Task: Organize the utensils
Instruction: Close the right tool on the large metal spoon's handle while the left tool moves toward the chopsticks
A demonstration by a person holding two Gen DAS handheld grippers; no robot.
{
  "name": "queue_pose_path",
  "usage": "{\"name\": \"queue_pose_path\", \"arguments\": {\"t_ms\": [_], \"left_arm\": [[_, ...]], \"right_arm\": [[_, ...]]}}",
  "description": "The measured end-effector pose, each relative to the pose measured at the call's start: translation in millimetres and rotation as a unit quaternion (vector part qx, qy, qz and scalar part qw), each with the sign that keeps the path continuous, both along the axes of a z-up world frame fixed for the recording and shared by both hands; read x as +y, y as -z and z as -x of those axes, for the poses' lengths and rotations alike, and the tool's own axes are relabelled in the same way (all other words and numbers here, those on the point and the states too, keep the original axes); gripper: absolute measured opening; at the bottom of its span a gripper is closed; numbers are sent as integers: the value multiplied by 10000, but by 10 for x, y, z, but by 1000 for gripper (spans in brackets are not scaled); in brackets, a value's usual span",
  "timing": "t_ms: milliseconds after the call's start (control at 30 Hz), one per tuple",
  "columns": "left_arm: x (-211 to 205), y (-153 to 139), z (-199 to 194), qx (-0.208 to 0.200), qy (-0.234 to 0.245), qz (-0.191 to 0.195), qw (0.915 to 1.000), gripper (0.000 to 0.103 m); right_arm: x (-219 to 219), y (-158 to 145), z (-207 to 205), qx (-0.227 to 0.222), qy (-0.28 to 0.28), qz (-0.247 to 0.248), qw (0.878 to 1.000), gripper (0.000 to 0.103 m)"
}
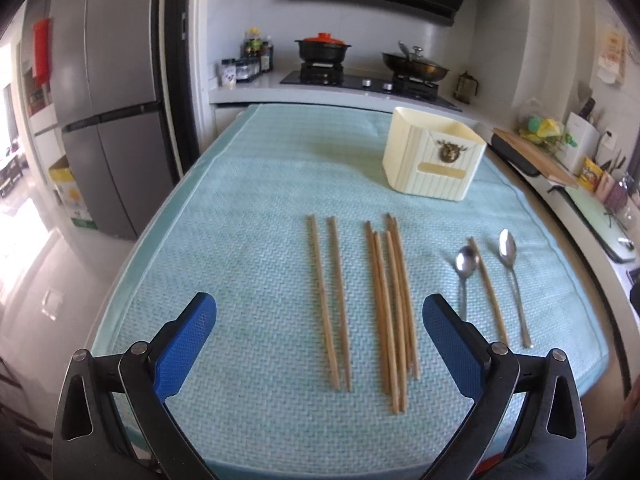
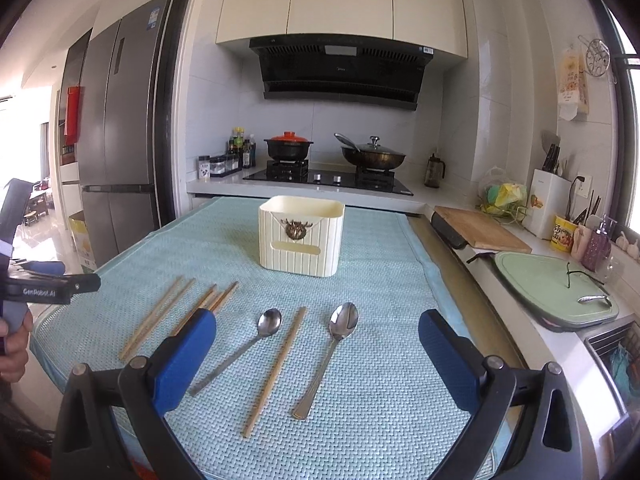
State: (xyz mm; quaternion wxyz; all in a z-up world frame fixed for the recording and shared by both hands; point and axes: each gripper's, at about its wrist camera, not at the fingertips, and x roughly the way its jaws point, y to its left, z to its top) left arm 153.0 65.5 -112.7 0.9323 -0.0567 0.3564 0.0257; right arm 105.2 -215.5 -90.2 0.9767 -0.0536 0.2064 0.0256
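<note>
Wooden chopsticks lie lengthwise on a teal mat [image 1: 248, 184]: a pair [image 1: 330, 304], a bundle of several [image 1: 390, 312], and a single one [image 1: 488, 292] between two metal spoons [image 1: 464, 276] [image 1: 514, 280]. A cream utensil holder [image 1: 434, 156] stands beyond them. My left gripper [image 1: 320, 320] hovers open above the near ends of the pair and bundle. In the right wrist view, my right gripper [image 2: 318, 332] is open above the spoons [image 2: 244, 350] [image 2: 330, 354] and the single chopstick [image 2: 276, 372], with the holder [image 2: 302, 236] behind. Both hold nothing.
A stove with a red-lidded pot [image 2: 288, 148] and a wok [image 2: 374, 154] sits behind the mat. To the right are a wooden cutting board [image 2: 480, 228], a green board [image 2: 556, 288] and a sink edge. A fridge [image 2: 116, 152] stands left. A person's hand [image 2: 14, 344] holds the other gripper.
</note>
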Motion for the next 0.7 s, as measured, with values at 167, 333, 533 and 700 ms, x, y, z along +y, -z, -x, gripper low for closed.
{"name": "queue_pose_path", "arguments": {"t_ms": [167,333,533,700], "left_arm": [[104,317,-427,284,-170,25,9994,102],[127,557,-797,509,-136,-26,9986,102],[141,828,-1154,888,-74,-82,9960,102],[188,937,-1323,1098,-143,-51,9938,102]], "right_arm": [[-68,339,-362,496,124,-61,9987,103],[-207,682,-736,1060,276,-411,9931,103],[-318,947,-1211,1659,497,-539,9834,98],[-318,1061,-1478,1897,541,-471,9792,98]]}}
